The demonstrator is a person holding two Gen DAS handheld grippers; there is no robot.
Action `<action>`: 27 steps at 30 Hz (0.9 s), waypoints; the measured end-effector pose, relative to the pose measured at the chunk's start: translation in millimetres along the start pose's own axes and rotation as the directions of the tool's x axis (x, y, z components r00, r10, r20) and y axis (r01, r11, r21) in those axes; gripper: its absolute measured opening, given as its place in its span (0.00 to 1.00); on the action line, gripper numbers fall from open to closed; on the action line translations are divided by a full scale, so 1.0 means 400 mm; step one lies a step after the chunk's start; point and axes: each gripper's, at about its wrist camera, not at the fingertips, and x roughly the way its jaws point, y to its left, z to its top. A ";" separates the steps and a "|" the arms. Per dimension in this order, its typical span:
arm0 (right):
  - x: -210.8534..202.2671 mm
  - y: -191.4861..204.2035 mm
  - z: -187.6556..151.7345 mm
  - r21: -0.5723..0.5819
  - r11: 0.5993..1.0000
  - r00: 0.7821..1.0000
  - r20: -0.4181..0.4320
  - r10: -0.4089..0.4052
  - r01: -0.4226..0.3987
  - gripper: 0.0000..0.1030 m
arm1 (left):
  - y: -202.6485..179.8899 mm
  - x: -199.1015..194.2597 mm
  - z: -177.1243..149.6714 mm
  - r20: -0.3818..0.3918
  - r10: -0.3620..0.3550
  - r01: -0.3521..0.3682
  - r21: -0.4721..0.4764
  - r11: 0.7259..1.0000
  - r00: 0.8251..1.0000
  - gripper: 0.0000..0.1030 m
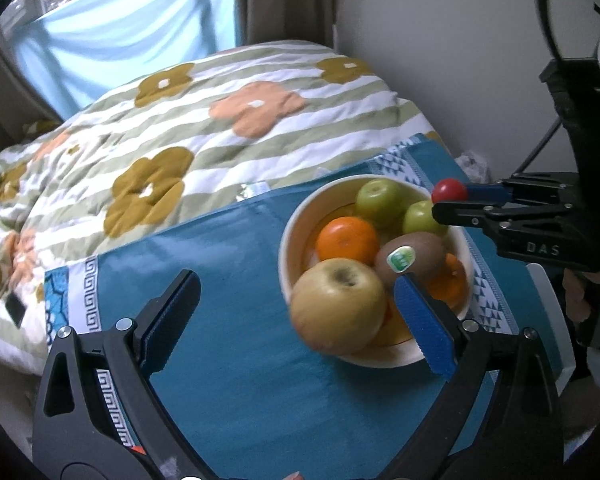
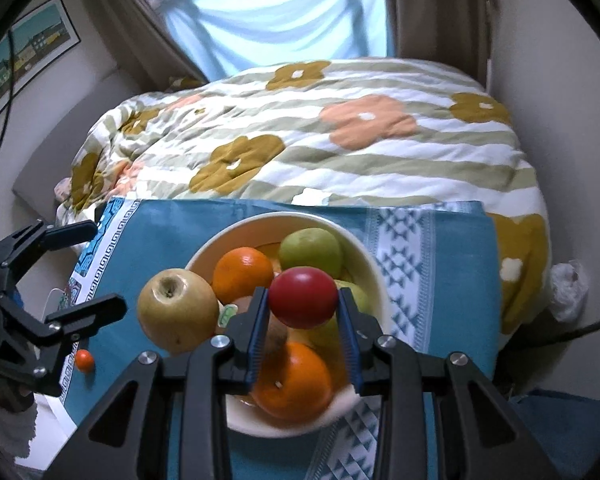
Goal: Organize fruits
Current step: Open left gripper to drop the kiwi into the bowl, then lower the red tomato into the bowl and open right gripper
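A cream bowl (image 1: 286,248) stands on a blue cloth (image 1: 228,292). It holds oranges (image 1: 348,240), green apples (image 1: 378,198) and a kiwi (image 1: 412,256) with a sticker. A large yellow apple (image 1: 338,306) lies against the bowl's near-left rim, apart from the pads. My left gripper (image 1: 296,280) is open just in front of the bowl, one blue pad on either side of this apple. My right gripper (image 2: 303,298) hovers over the bowl (image 2: 276,216), shut on a small red round fruit (image 2: 303,298). In the left wrist view that fruit (image 1: 449,191) is above the bowl's far-right rim.
A tiny orange fruit (image 2: 85,360) lies on the cloth near its left edge, by the left gripper (image 2: 108,265). Behind the cloth is a bed with a flowered quilt (image 2: 320,152). Crumpled white plastic (image 2: 568,292) sits to the right, by the wall.
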 end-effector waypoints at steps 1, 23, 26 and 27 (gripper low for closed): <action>0.010 0.002 0.004 -0.004 1.000 1.000 -0.008 0.005 -0.005 0.30 | 0.008 0.001 -0.005 -0.001 0.007 -0.007 -0.011 1.000 1.000 0.99; 0.024 0.021 0.003 -0.008 1.000 1.000 0.015 0.024 -0.024 0.86 | 0.067 -0.036 -0.067 0.003 0.062 -0.061 -0.092 0.994 0.998 0.99; -0.001 0.036 0.000 -0.021 1.000 0.999 0.038 0.019 -0.018 0.99 | 0.073 -0.060 -0.074 0.011 0.073 -0.072 -0.100 0.992 0.997 0.99; -0.012 0.042 -0.001 -0.026 1.000 0.999 0.046 0.018 -0.016 0.99 | 0.076 -0.068 -0.076 0.014 0.076 -0.074 -0.105 0.992 0.997 0.99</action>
